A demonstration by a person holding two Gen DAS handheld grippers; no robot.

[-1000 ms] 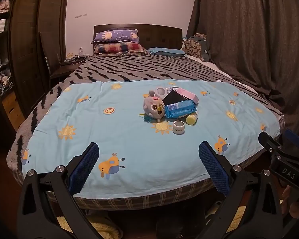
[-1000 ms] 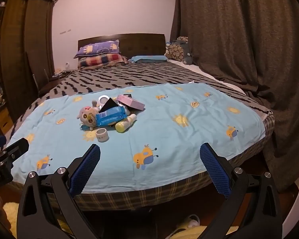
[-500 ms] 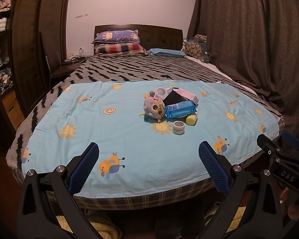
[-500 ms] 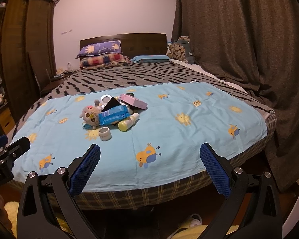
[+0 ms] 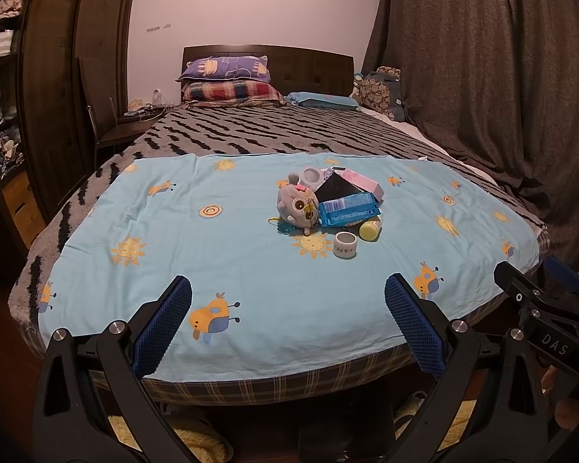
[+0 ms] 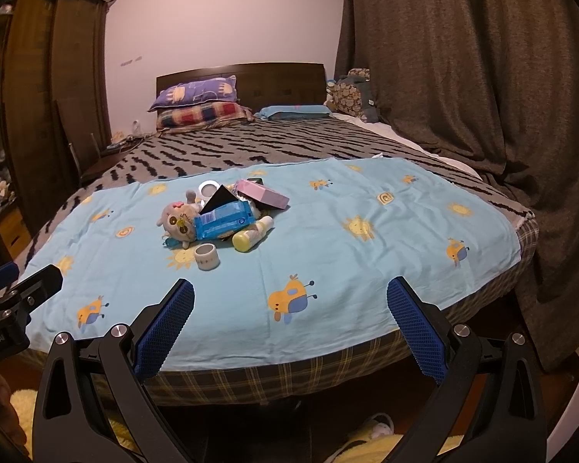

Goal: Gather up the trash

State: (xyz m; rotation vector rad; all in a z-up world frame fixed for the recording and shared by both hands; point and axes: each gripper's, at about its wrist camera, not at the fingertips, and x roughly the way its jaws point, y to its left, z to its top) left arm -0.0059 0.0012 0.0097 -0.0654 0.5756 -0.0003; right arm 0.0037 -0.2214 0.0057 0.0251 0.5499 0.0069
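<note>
A pile of items lies mid-bed on a light blue sheet (image 5: 220, 262): a grey plush toy (image 5: 298, 204), a blue wipes packet (image 5: 347, 210), a black card (image 5: 335, 189), a pink box (image 5: 363, 183), a yellow bottle (image 5: 370, 229) and a small white tape roll (image 5: 345, 245). The same pile shows in the right wrist view, with the wipes packet (image 6: 226, 220) and tape roll (image 6: 206, 256). My left gripper (image 5: 287, 308) is open and empty at the bed's foot. My right gripper (image 6: 289, 310) is open and empty there too.
Pillows (image 5: 227, 79) lie at the wooden headboard. A dark curtain (image 5: 482, 77) hangs to the right. A wardrobe (image 5: 58, 77) and chair (image 5: 108, 131) stand to the left. Slippers and a yellow rug (image 6: 366, 436) lie on the floor below the bed's edge.
Both grippers have drifted slightly toward the bed and stay open. The pile has not moved.
</note>
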